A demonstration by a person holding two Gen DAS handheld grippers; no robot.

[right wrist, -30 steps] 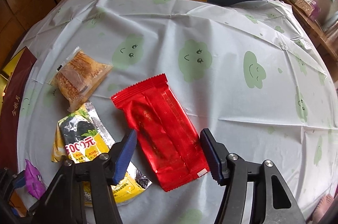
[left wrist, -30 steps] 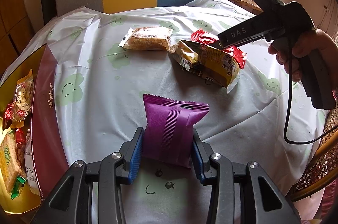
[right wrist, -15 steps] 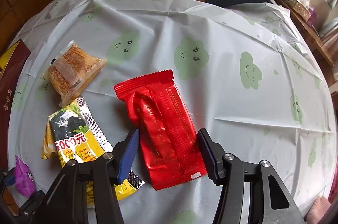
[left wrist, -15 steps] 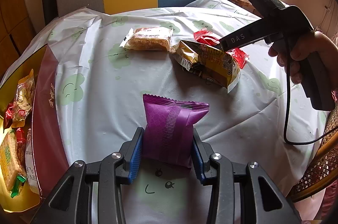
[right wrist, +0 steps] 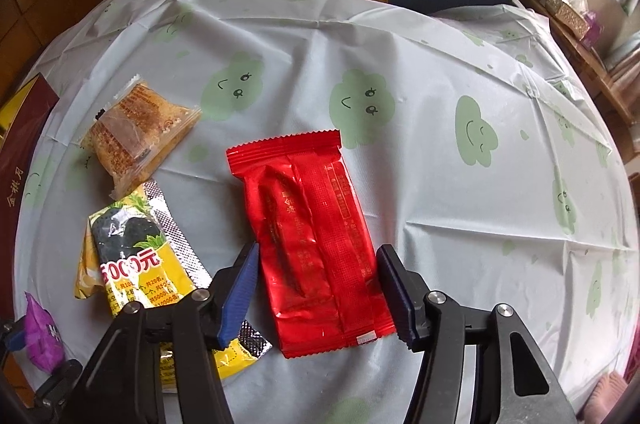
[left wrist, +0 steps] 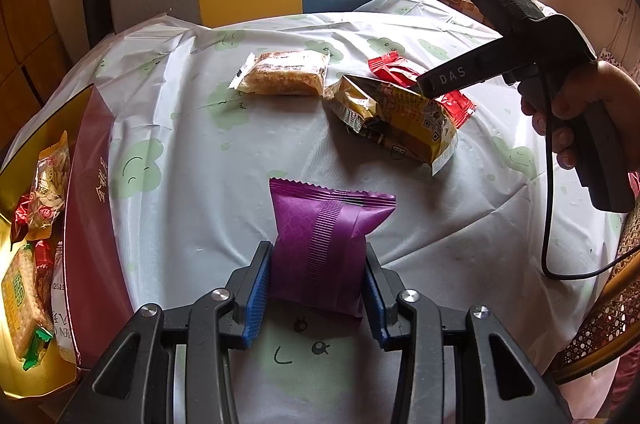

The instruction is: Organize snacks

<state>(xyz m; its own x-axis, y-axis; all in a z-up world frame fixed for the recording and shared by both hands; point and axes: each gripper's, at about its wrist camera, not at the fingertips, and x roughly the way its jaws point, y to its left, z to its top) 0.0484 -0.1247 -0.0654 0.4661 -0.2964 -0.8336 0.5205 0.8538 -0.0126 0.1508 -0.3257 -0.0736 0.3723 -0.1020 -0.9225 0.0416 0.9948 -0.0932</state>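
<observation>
Left wrist view, jaws: the left gripper [left wrist: 316, 288] is clamped on the purple packet [left wrist: 324, 248], blue pads pressed to both its sides; packet upright, its lower edge looks to be at the tablecloth [left wrist: 200, 184].
Right wrist view, jaws: the right gripper [right wrist: 320, 288] straddles the lower half of the red packet [right wrist: 316, 244], which lies flat; jaws partway apart, a sliver of gap shows at each pad, so no grip yet.
Right jaw motion: slight narrowing, if any; too small to call.
Near the red packet: yellow packet [right wrist: 132, 264] just to the left, partly under the left finger; clear-wrapped cake [right wrist: 136, 128] beyond it, nearly touching its top corner.
Box: red-and-gold box [left wrist: 86, 224] at the table's left edge, open, with several snacks [left wrist: 44, 192] already inside.
Done (judgement): part of the sorting, going by the filled box.
In hand: purple packet secured, not yet in the box; red packet about to be gripped.
Left: four packets outside the box: purple, red, yellow, cake.
Estimate: roughly midway; exact count in the box unclear.
</observation>
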